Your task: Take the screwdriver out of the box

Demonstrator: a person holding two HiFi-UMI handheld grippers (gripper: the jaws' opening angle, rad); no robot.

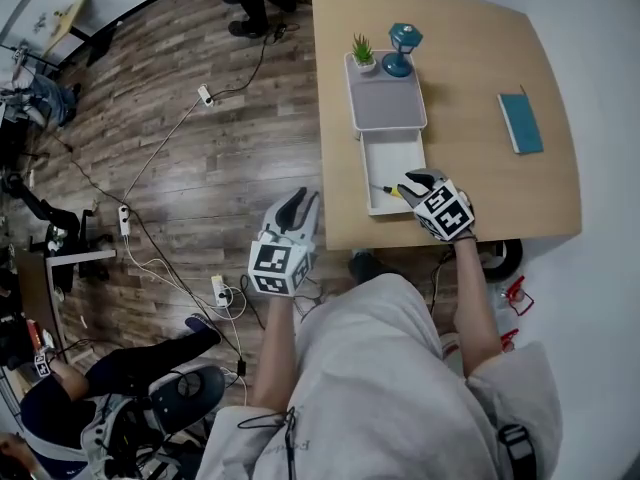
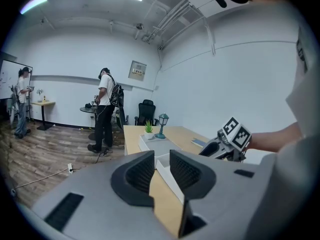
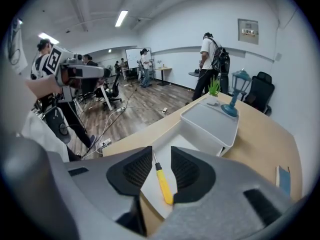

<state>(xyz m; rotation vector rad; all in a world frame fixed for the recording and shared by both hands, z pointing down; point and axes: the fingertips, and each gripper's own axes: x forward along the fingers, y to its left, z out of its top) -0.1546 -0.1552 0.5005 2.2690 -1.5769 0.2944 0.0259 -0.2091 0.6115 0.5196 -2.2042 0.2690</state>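
A yellow-handled screwdriver [image 1: 386,190] lies in the open white tray [image 1: 392,158] that sticks out of the white box [image 1: 386,106] on the wooden table [image 1: 480,58]. My right gripper [image 1: 413,181] is open at the tray's near end. In the right gripper view the screwdriver [image 3: 163,182] lies in the tray [image 3: 165,140], below and between that gripper's [image 3: 161,157] spread jaws, its handle close to the right one. My left gripper [image 1: 301,201] is open and empty over the floor, left of the table. Its own view shows the gripper [image 2: 161,160] facing the table edge.
A small potted plant [image 1: 362,50] and a blue lamp [image 1: 402,46] stand on the box's far end. A teal notebook [image 1: 521,123] lies at the table's right. Cables and power strips [image 1: 150,258] cross the wood floor. A person sits at lower left [image 1: 130,388].
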